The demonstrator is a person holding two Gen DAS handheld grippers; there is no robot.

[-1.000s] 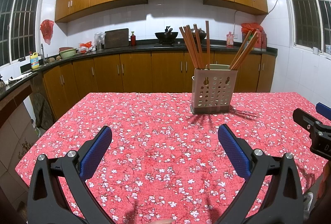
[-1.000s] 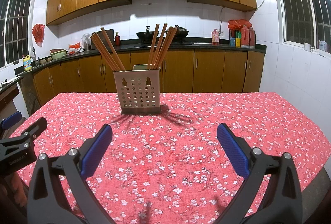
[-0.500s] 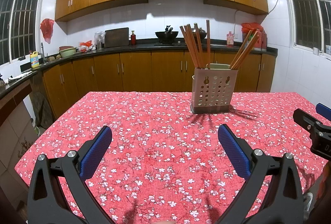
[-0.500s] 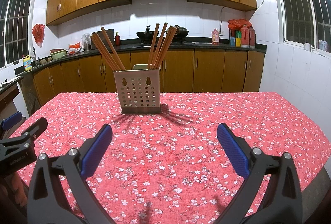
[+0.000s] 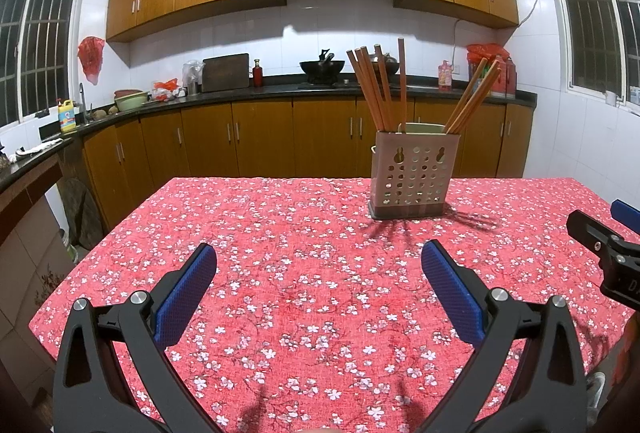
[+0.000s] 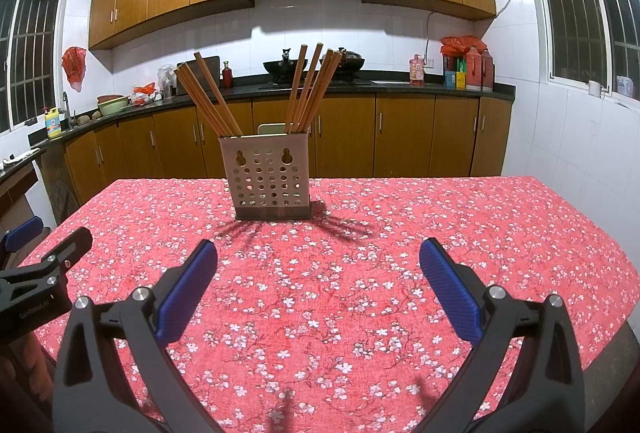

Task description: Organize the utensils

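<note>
Both tools, left (image 5: pixel 318 285) & right (image 6: pixel 318 283), jaws apart, empty, unmoved vs 1 s ago.

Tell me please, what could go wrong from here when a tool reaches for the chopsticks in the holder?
1. The chopsticks lean outward in two fanned groups, so closing on one may push its neighbours or take two at once.
2. The perforated holder stands free on the tablecloth; a sideways pull on the tall sticks might tip or slide it.
3. Both the left tool and the right tool are open and close together, so they could collide.
</note>
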